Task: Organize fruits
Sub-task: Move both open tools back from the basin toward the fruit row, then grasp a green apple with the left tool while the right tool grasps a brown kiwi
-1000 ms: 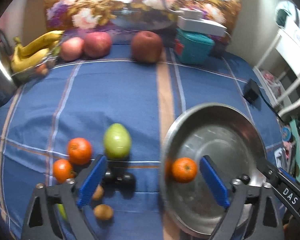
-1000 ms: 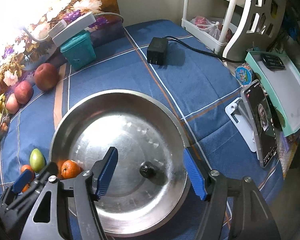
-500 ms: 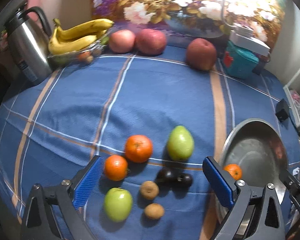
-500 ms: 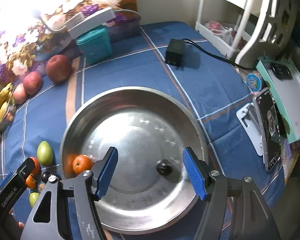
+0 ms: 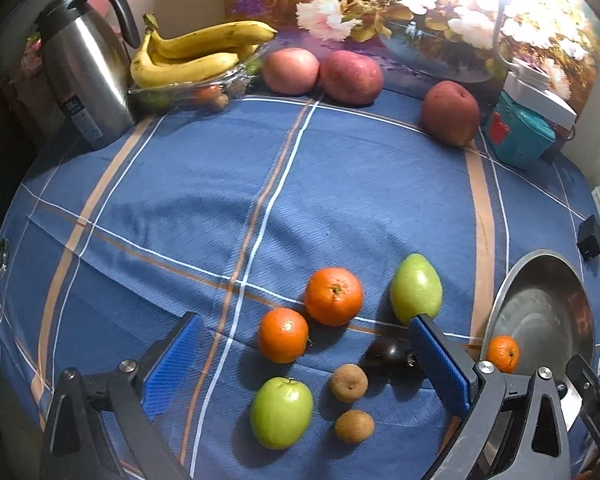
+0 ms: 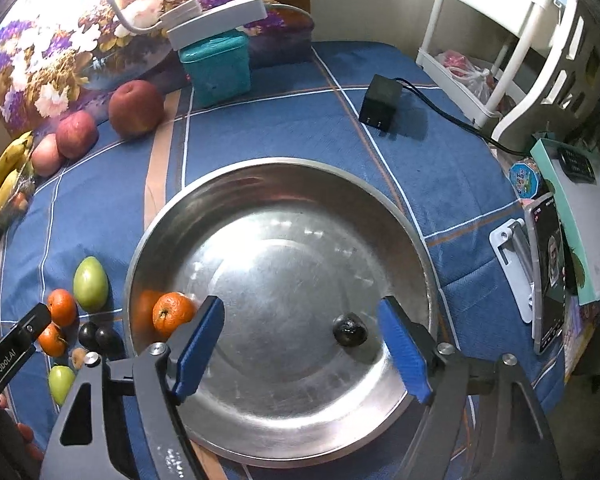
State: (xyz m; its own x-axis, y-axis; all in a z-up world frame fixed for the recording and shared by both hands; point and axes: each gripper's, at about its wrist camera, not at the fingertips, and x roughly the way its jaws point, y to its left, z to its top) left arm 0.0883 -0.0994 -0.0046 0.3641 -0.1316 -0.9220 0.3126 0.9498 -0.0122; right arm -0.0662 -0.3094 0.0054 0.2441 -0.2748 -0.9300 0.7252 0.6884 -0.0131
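Through my left camera, my left gripper hangs over the blue plaid cloth with its jaws spread as wide as they go and nothing pinched between them. Under the gap lie two oranges, touching each other, with a green apple below them and two small brown fruits just beside it. A larger green fruit sits near my right-hand blue pad, which partly covers a dark plum. At the right edge the steel bowl shows a mandarin against its near wall. Far back stand three red apples, a bunch of bananas on a clear tray, a steel kettle and a teal box.

Through my right camera, my right gripper is over the steel bowl, its jaws opening, with no fruit held. A dark plum rests on the bowl floor just inside my right pad, not touched by it. The mandarin lies against the bowl's left wall, close to my left pad. Left of the bowl, on the cloth, the loose fruit waits: the green fruit, the oranges, dark plums and the green apple. A black adapter lies beyond the bowl, and a phone leans on a white stand at the right
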